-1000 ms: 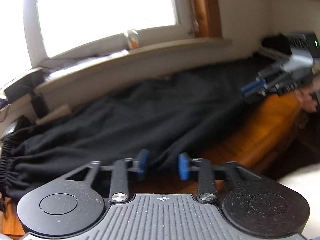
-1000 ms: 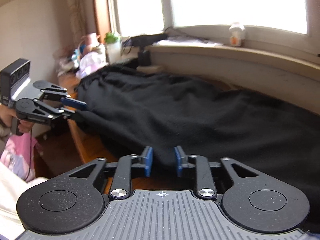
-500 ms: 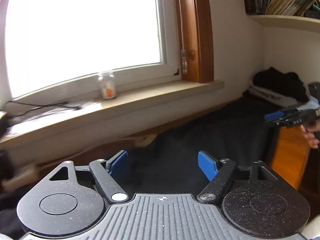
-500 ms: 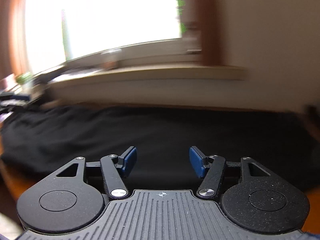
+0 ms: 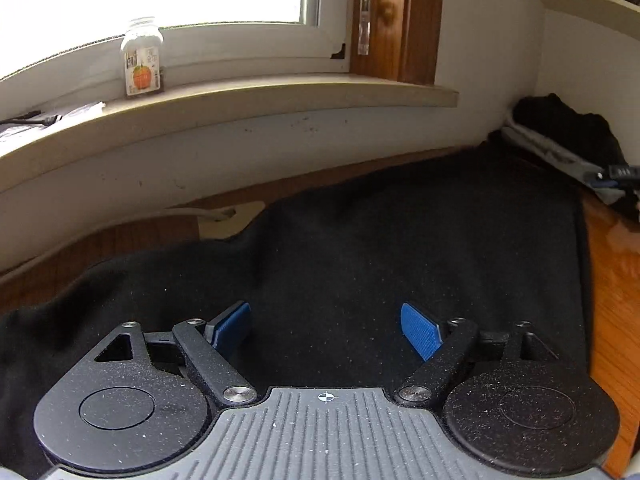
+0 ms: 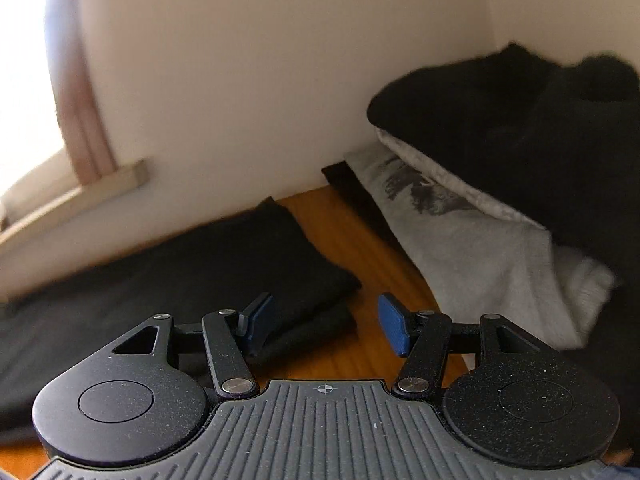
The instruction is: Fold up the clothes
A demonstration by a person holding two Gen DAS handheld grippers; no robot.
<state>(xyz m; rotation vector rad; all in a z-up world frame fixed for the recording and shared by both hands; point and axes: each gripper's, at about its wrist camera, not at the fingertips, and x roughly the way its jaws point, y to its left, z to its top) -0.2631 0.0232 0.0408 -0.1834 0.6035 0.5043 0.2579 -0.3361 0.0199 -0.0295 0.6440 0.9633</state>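
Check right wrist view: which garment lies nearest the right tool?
The flat black garment under the right tool; the grey one sits stacked farther right.

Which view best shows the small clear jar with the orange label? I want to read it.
The left wrist view: the small clear jar with the orange label stands upright on the pale windowsill, sharp and unobstructed. The right wrist view shows none of it; only the sill's blurred end appears there.

Tally of things in view

Two grippers: left gripper [image 5: 326, 330], right gripper [image 6: 326, 326]. One black garment [image 5: 380, 260] spread on one wooden table [image 5: 612, 280]. One side pile: one grey garment [image 6: 480, 240], at least one dark piece [image 6: 560, 120] on top. One jar [image 5: 143, 58] on one windowsill [image 5: 280, 92].
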